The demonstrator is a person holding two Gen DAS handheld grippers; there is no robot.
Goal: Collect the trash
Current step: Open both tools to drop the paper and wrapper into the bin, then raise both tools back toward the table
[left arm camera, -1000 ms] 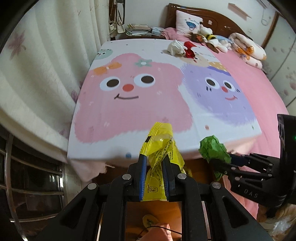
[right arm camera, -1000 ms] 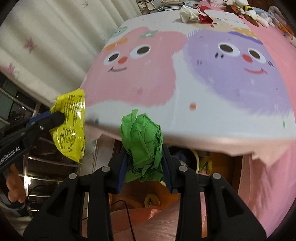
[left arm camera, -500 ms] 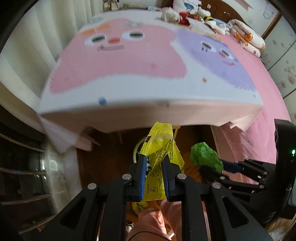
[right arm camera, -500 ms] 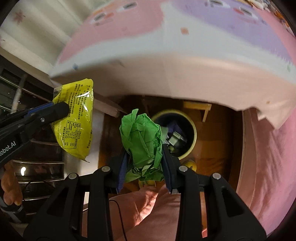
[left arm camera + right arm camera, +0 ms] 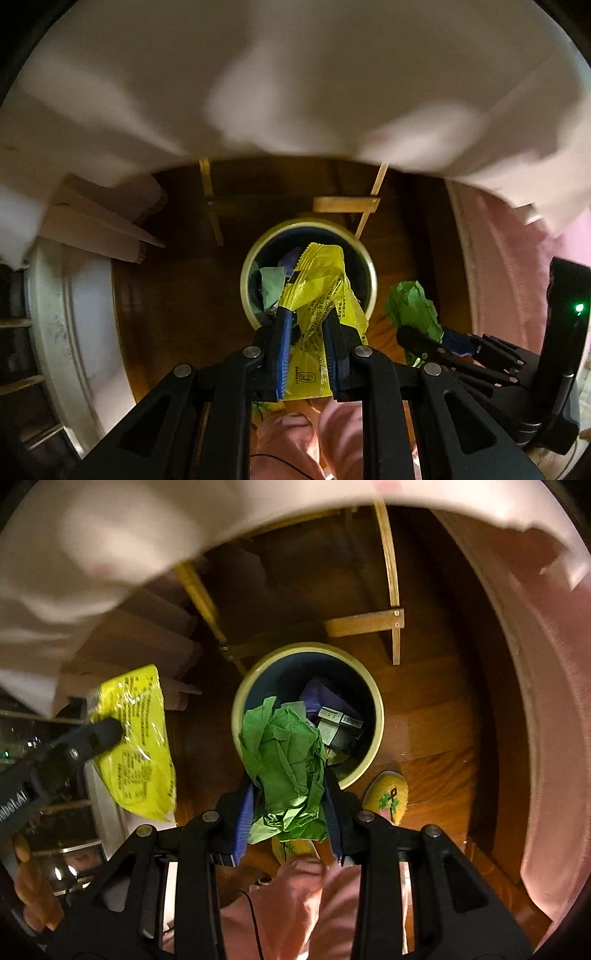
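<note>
Your left gripper [image 5: 308, 332] is pinched onto the yellow wrapper [image 5: 319, 291], which sticks up between the blue-padded fingers [image 5: 281, 350] and, in the left wrist view, hangs directly above the mouth of the trash bin [image 5: 364, 258]. Your right gripper [image 5: 288, 805] is clamped around the crumpled green paper [image 5: 286, 764]; in the right wrist view the wad overlaps the near-left rim of the bin [image 5: 376, 705]. Both pieces are held in the air, neither touching the bin.

Bin contents: already holds trash, including a purple item [image 5: 325, 698], small dark boxes [image 5: 340, 727] and a pale green scrap [image 5: 271, 282].

Surroundings: the bin stands on a wooden floor [image 5: 436, 716] beneath the overhanging edge of a white bedsheet [image 5: 295, 81], blurred in both views. A light wooden frame [image 5: 369, 622] with slim legs stands just behind the bin. Flat cardboard pieces [image 5: 92, 221] lie to the left, under the sheet. A pink bed skirt [image 5: 546, 738] drops along the right side. A yellow slipper [image 5: 388, 794] sits just beside the bin's near-right rim, with your pink trouser leg [image 5: 314, 904] below the fingers. A hand [image 5: 29, 886] on the left gripper's handle shows at the lower left of the right wrist view.
</note>
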